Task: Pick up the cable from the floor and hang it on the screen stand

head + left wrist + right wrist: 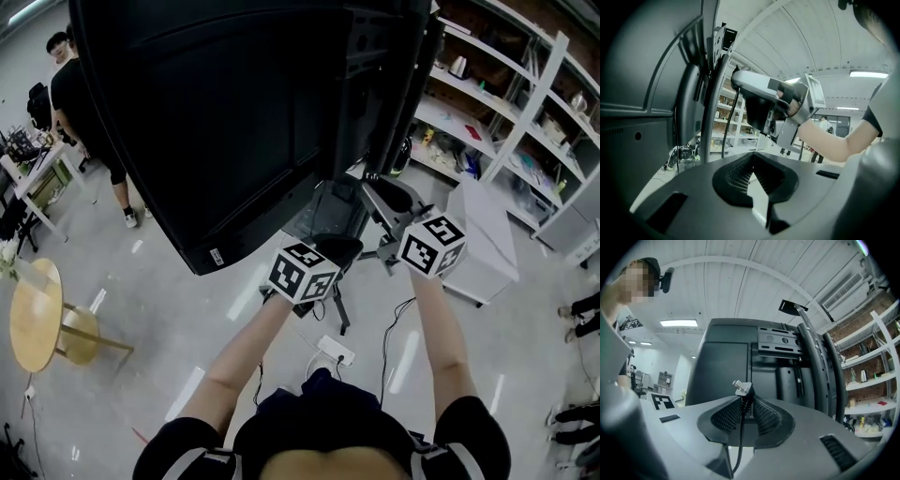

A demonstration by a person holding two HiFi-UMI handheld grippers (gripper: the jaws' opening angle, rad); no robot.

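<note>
Pinched between the ribbed pads of the right gripper, the cable sits at the very front of the right gripper view. Its pale plug pokes up just past the fingertips, and the thin dark cord drops straight down between the jaws and out of the bottom of the view. It looks light and limp, a cord that will swing, sag and drape rather than keep a shape. Its smooth jacket could slide through a loose grip. The hard plug body is the one stiff part, so a hold right behind it, as here, is probably the surest: the plug acts as a stop against the pads. Once draped, the free length is likely to pull it off any narrow perch unless enough hangs on both sides. The right claw is closed on the cord just under the plug, its jaws only as far apart as the cord's thickness. The left gripper has its jaw tips pressed together with nothing between them, and it is raised close beside the right one. Just beyond both stands the screen stand, its dark curved posts rising behind the back of the screen, near the plug but not touching it.
</note>
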